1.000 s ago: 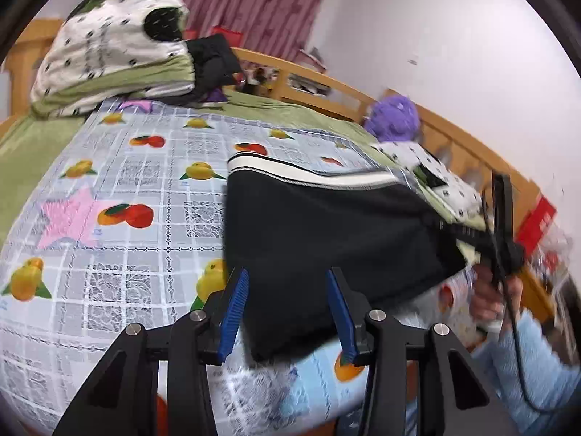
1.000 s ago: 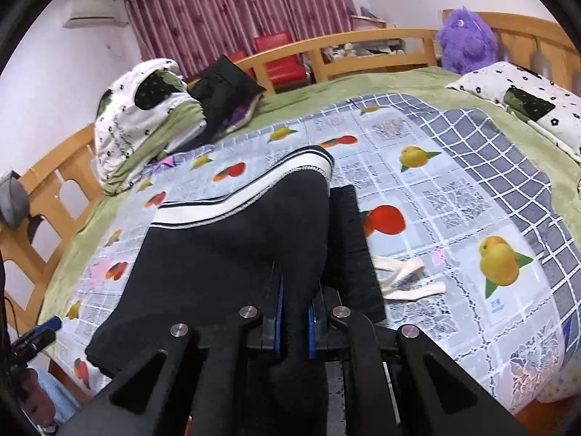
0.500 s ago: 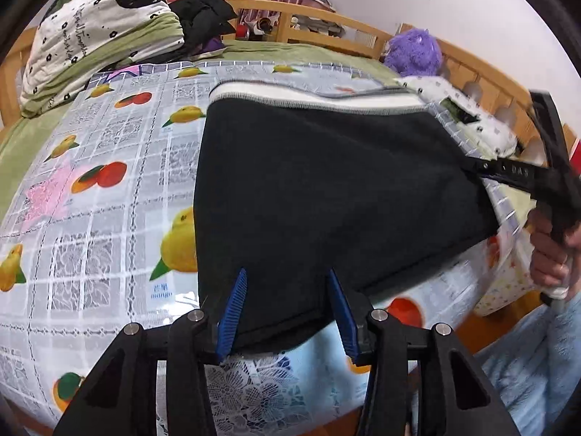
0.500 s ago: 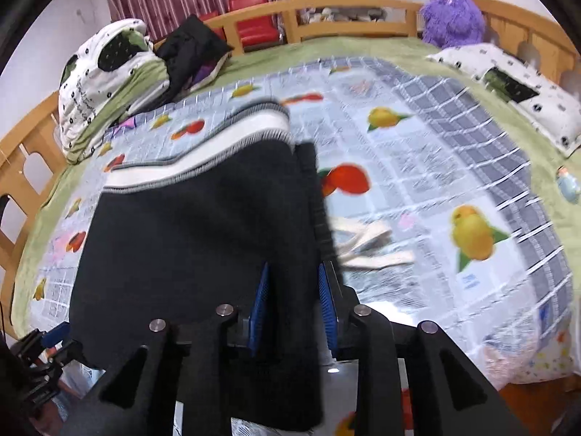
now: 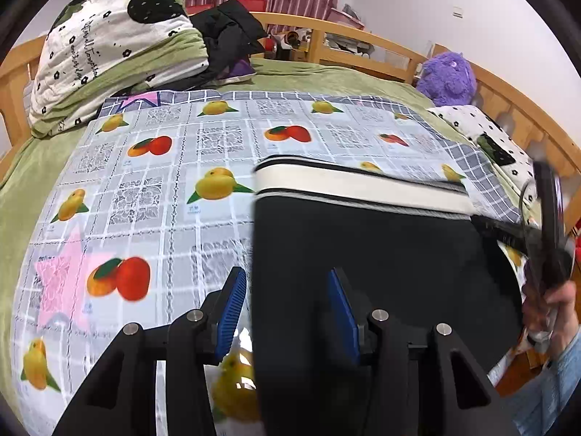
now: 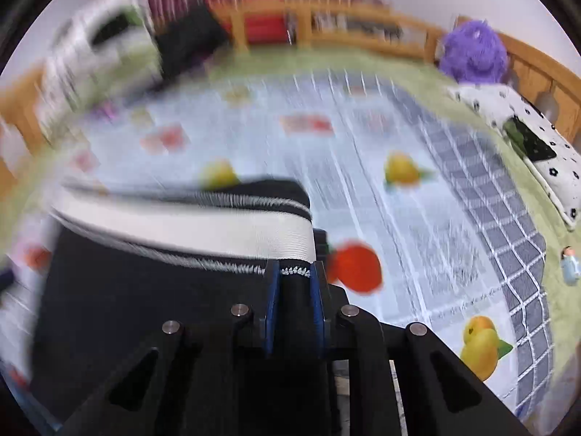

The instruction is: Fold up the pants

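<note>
The black pants (image 5: 381, 254) with a white waistband (image 5: 363, 189) lie on the fruit-print sheet (image 5: 163, 167). My left gripper (image 5: 287, 301) is open, its blue pads astride the pants' left edge without closing on it. In the blurred right wrist view my right gripper (image 6: 294, 290) has its pads close together on the pants (image 6: 145, 309) just below the white waistband (image 6: 189, 225). The right gripper also shows at the right edge of the left wrist view (image 5: 544, 239), at the pants' right side.
A folded white and green quilt (image 5: 116, 47) and a dark jacket (image 5: 228, 36) lie at the back left. A purple plush toy (image 5: 450, 80) and a spotted pillow (image 5: 483, 134) sit at the right by the wooden bed rail (image 5: 363, 32).
The pants have been drawn toward me, so the waistband now lies nearer both grippers. My right gripper has closed again near the waistband corner. My left gripper stays open.
</note>
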